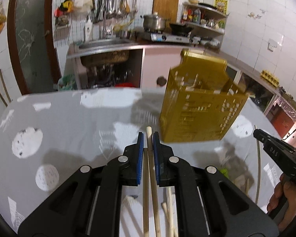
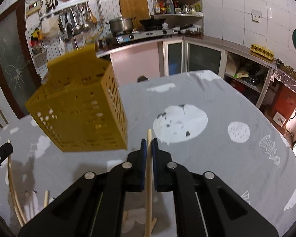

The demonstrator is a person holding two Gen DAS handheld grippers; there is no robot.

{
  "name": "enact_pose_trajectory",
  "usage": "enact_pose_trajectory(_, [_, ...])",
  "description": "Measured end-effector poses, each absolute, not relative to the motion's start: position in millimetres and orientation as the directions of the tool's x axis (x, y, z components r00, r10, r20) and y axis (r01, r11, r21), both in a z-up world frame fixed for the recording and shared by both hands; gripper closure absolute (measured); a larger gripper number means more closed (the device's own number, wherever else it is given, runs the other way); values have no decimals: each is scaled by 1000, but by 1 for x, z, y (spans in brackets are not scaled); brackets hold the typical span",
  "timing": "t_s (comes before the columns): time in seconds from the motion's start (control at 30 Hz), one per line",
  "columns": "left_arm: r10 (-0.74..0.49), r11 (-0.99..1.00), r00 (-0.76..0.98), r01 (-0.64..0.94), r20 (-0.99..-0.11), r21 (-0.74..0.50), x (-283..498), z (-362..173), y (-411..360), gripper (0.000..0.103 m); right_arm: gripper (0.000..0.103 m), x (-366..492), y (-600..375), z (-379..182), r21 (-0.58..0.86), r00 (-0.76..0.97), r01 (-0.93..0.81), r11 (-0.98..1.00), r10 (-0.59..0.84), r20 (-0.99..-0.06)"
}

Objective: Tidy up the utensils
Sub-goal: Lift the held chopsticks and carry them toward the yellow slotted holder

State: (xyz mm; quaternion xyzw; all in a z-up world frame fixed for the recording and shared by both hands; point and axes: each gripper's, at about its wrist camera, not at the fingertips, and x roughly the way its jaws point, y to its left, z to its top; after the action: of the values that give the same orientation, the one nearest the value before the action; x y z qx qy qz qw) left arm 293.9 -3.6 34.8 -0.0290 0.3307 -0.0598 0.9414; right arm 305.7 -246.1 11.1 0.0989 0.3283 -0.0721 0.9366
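A yellow perforated utensil holder (image 1: pixel 199 102) stands on the grey patterned table, ahead and right of my left gripper (image 1: pixel 148 138). The left gripper is shut on wooden chopsticks (image 1: pixel 149 136) whose tips stick out past the blue pads. In the right wrist view the holder (image 2: pixel 81 110) is ahead and left. My right gripper (image 2: pixel 149 144) is shut on a single wooden chopstick (image 2: pixel 149 136). The right gripper also shows at the right edge of the left wrist view (image 1: pixel 262 136). More wooden utensils (image 1: pixel 168 213) lie on the table under the left gripper.
The table (image 2: pixel 217 148) has a grey cloth with white prints. A curved wooden stick (image 2: pixel 11 187) and another stick (image 2: pixel 46 197) lie at its left. Behind stand a kitchen counter with sink (image 1: pixel 106 43), stove and pot (image 1: pixel 155 21), and shelves.
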Motion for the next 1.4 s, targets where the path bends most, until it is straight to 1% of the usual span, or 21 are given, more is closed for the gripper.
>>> enact_pose_trajectory(0.07, [-131,991,796,97,-591,-88,293,45,-4,95,97,304,-247,18,160,798,179,971,-48,-600])
enact_pose_trajectory(0.33, [-142,990,844,116,-517,-83,293,69,-10,95,97,297,-249,52,177,876,144,974,-43,-480])
enact_pose_trajectory(0.63, [-170,985,876,142,-452,-97,288,93,-10,95,97,284,-247,75,177,919,120,977,-42,-391])
enact_pose_trajectory(0.83, [-185,983,895,162,-405,-91,275,112,-11,95,97,276,-242,84,160,935,112,981,-49,-351])
enact_pose_trajectory(0.97, [-185,983,909,165,-374,-87,267,124,-9,95,97,273,-241,89,165,939,103,981,-41,-341])
enact_pose_trajectory(1.17, [-176,984,921,160,-347,-74,258,136,-5,95,97,270,-238,97,158,945,92,983,-36,-324])
enact_pose_trajectory(1.4, [-186,982,929,164,-319,-96,249,157,3,95,97,264,-233,107,152,950,75,985,-24,-312])
